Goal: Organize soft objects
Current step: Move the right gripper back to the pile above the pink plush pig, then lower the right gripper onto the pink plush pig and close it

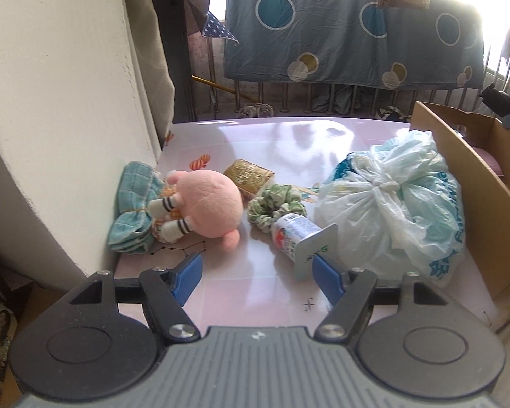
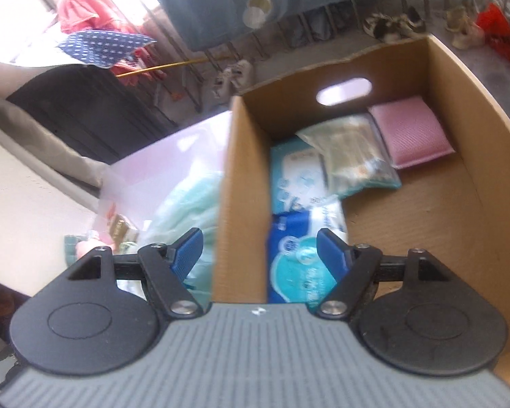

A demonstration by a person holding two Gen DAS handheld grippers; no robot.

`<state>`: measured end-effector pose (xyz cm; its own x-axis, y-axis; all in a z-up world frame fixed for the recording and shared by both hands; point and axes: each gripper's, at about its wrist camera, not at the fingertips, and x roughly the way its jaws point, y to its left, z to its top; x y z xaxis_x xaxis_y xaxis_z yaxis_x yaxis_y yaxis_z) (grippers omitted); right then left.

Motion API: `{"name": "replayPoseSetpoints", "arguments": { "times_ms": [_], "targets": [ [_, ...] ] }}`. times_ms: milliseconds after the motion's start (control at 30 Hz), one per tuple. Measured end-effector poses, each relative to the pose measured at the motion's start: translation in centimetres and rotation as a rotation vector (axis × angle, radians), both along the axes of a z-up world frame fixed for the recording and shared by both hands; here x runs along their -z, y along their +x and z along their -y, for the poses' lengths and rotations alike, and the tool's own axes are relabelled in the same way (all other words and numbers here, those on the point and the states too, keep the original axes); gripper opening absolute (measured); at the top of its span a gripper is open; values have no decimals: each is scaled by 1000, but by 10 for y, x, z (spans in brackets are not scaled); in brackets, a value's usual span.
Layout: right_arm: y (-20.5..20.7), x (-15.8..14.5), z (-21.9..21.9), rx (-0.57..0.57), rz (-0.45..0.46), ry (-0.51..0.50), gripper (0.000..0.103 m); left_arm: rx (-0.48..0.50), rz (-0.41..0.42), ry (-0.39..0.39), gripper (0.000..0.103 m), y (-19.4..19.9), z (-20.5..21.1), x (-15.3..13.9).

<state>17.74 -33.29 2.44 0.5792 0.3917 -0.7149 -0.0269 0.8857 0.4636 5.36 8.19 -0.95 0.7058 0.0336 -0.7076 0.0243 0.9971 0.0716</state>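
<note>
On the pink table (image 1: 255,292) lie a pink plush toy (image 1: 210,207), a folded teal cloth (image 1: 132,214) by the wall, a green scrunchie (image 1: 275,204) and a tied plastic bag (image 1: 391,210). My left gripper (image 1: 256,273) stands open just short of them, nothing between its blue pads. My right gripper (image 2: 258,250) is open above the left wall of a cardboard box (image 2: 459,204). Inside the box lie blue tissue packs (image 2: 295,265), a clear pouch (image 2: 353,153) and a pink cushion (image 2: 411,132).
A small bottle (image 1: 295,234) lies on its side near the left gripper's right pad, and a gold packet (image 1: 251,178) sits behind the plush. A white wall (image 1: 51,119) bounds the table on the left; the box (image 1: 465,176) stands at its right edge.
</note>
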Motion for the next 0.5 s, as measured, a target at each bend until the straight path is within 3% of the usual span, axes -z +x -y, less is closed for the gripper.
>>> {"name": "replayPoseSetpoints", "arguments": {
  "times_ms": [167,333,500],
  "targets": [
    [13,-13,-74,-176,8,167,79,-29,41,87,73,3,-9,6],
    [42,10,-165,-318,-134,371,79,-13,62,132,73,21,-10,16],
    [79,50,-249,-358,-274,445,79,-3,65,135,73,51,-13,27]
  ]
}}
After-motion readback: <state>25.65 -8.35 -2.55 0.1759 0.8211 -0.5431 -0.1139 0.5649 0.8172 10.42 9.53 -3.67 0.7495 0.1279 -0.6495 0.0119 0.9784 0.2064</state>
